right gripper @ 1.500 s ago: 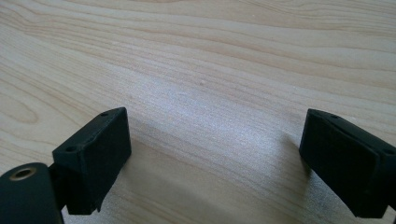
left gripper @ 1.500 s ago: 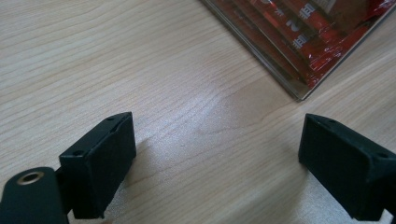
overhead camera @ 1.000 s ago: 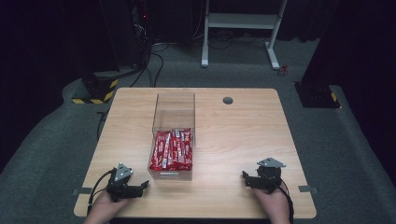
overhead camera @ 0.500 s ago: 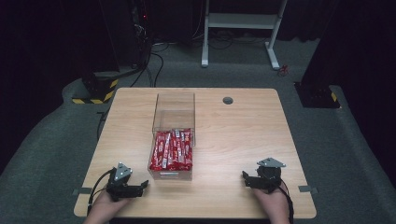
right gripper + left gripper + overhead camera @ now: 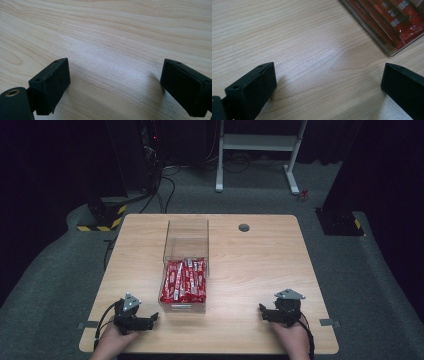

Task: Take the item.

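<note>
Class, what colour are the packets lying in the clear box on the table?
The packets are red with white print, clearest in the left gripper view.

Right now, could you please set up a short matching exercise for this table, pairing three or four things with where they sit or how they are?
Things:
1. left tool
2. right tool
3. red packets
4. clear box
5. dark disc

Places or states:
A. packed in the box's near half
B. open, just left of the box's near corner
C. on the far part of the table, right of the box
D. open, near the table's right front
E. standing mid-table

Pairs: 1-B, 2-D, 3-A, 4-E, 5-C
</note>
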A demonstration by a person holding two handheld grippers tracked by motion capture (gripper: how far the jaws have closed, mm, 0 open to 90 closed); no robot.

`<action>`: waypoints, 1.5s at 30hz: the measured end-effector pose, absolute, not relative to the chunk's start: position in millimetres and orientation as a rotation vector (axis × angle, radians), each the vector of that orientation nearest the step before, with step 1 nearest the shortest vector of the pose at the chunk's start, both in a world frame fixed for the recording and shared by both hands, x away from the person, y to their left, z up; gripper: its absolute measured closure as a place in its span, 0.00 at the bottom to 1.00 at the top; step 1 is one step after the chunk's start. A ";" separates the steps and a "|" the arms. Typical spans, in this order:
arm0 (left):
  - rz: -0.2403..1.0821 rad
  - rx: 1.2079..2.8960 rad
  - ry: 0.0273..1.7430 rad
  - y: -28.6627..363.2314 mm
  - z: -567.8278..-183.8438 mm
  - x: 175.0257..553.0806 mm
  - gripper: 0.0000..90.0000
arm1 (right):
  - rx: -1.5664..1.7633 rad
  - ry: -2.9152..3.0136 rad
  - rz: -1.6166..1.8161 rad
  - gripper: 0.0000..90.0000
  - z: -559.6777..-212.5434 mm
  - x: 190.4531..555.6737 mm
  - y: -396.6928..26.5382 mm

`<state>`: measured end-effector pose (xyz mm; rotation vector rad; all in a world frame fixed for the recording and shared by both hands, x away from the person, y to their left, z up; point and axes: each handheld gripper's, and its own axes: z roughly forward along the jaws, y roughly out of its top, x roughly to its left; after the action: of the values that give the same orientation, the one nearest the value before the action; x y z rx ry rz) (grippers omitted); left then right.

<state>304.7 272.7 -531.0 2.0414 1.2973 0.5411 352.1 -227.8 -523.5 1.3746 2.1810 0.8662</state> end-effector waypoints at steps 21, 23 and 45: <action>0.558 2.026 1.335 272.4 -531.0 302.6 0.00 | 1.278 2.153 0.972 0.14 -509.1 345.7 -209.2; 0.559 2.025 1.336 272.3 -530.9 302.7 0.00 | 1.272 2.151 0.974 0.14 -509.0 345.6 -208.4; 0.598 2.015 1.369 275.0 -530.2 308.3 0.00 | 1.196 2.176 1.022 0.14 -496.6 344.9 -186.6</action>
<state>308.3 275.0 -530.2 2.0147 1.3691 0.5976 344.9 -186.6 -496.6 1.1961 2.1760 1.0223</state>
